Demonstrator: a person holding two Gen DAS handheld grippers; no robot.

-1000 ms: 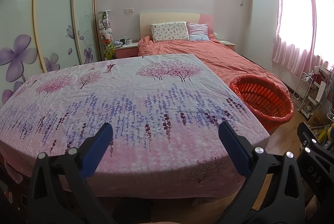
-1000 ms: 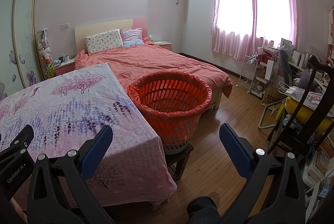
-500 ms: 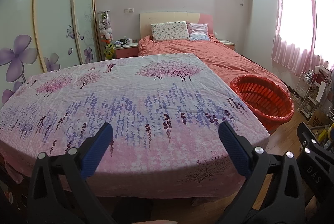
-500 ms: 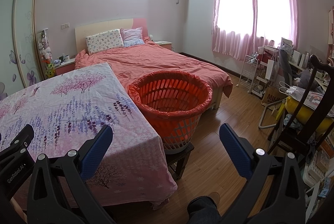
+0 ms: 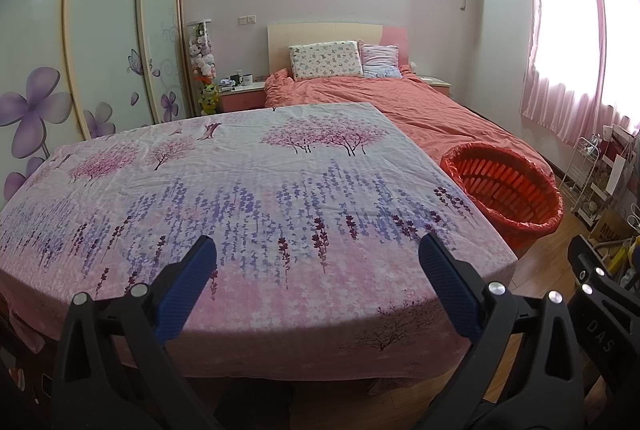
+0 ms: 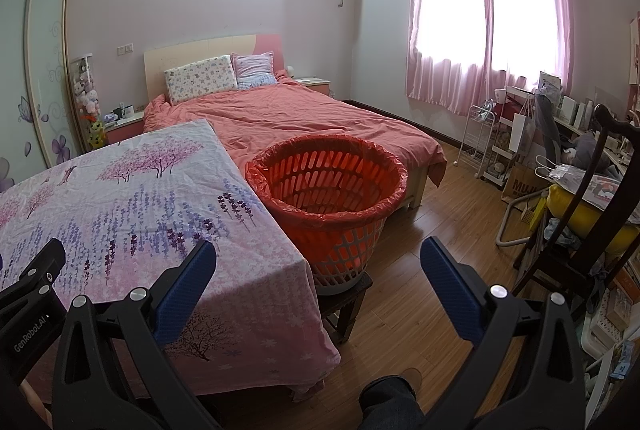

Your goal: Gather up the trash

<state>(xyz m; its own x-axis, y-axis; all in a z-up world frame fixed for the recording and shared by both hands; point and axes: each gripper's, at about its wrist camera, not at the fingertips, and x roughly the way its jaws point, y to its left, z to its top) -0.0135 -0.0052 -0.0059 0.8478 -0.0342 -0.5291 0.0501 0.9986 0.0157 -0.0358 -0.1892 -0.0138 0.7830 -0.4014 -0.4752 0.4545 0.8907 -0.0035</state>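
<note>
Your left hand-held gripper (image 5: 318, 280) hung over the table's near edge, fingers spread apart, nothing held. Your right hand-held gripper (image 6: 318, 284) — equally wide, equally empty — faced the lined basket (image 6: 327, 189) on its stool (image 6: 346, 300), touching the table's right side. No trash showed on the flowered cloth (image 5: 256, 197). Risk: reaching blind you could snag the cloth, or knock the basket off — it perched high.

"GenRobot.AI" in white on left tool (image 6: 28, 326), seen in right wrist view. "DAS" on right tool (image 5: 600, 334), seen in left wrist view. "MUJ", cut off, on brown cardboard box (image 6: 520, 185) by the shelves. Nothing else legible.
</note>
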